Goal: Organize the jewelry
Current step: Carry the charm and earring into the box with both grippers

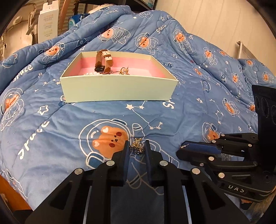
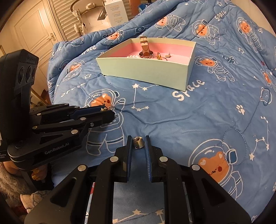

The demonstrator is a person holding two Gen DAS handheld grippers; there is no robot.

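A pale green box (image 1: 119, 89) with a pink lining sits on the blue quilt; it holds a brown-strap watch (image 1: 103, 60), a pearl string (image 1: 91, 73) and gold earrings (image 1: 124, 71). It also shows in the right wrist view (image 2: 146, 70). My left gripper (image 1: 137, 148) is shut on a small gold and dark sparkly jewelry piece (image 1: 136, 147), low over the quilt; it also shows from the side (image 2: 105, 111). My right gripper (image 2: 138, 142) is shut on a small silver round piece (image 2: 138, 142) and appears at the right of the left wrist view (image 1: 184, 148).
The blue astronaut-bear quilt (image 2: 189, 112) is bunched up high behind the box. A thin gold chain (image 2: 218, 165) lies on the quilt at the right. A white door and cartons (image 2: 117, 12) stand beyond the bed at the left.
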